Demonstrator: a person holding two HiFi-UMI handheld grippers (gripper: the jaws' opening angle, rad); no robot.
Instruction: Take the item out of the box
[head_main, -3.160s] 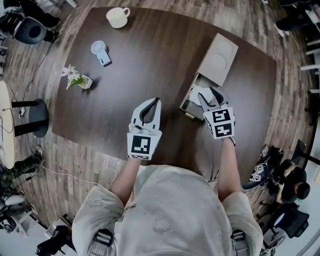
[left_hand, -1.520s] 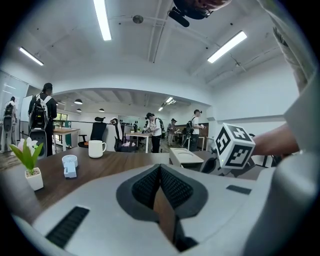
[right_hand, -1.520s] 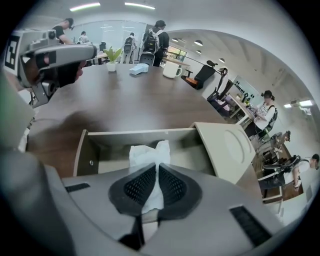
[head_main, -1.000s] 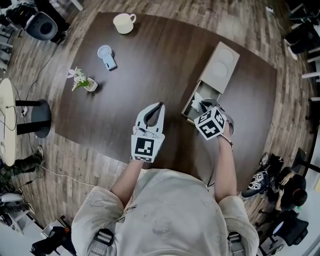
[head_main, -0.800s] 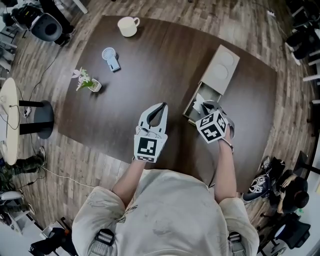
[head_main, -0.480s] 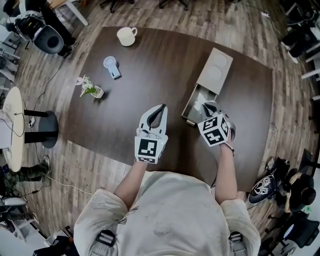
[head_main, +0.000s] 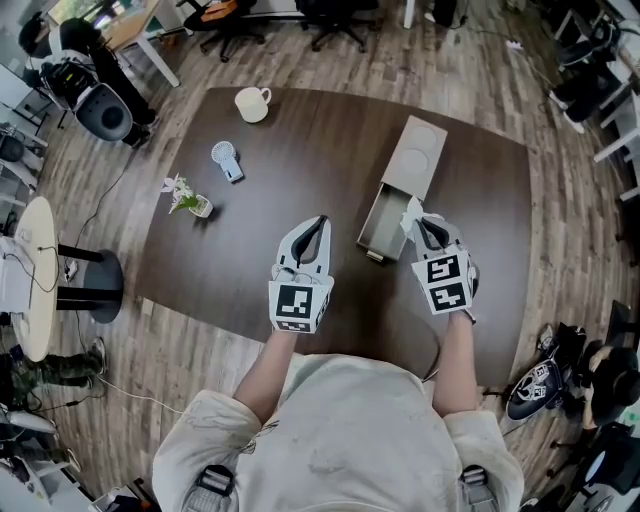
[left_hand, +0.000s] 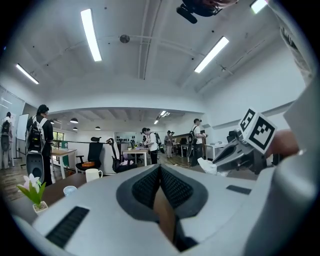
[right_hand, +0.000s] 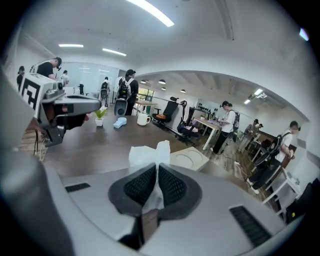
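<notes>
bright even light from ceiling strip lamps (left_hand: 91, 35); strong fisheye bend at edges; soft shadows.

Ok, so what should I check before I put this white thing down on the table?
1. Right gripper shut on the white item: ok.
2. White item lifted out of the drawer: ok.
3. Nothing else left in the drawer: cannot tell, its far end runs under the box sleeve.
4. Left gripper shut, empty, away from the box: ok.
5. Bare table near the box for setting down: ok.
</notes>
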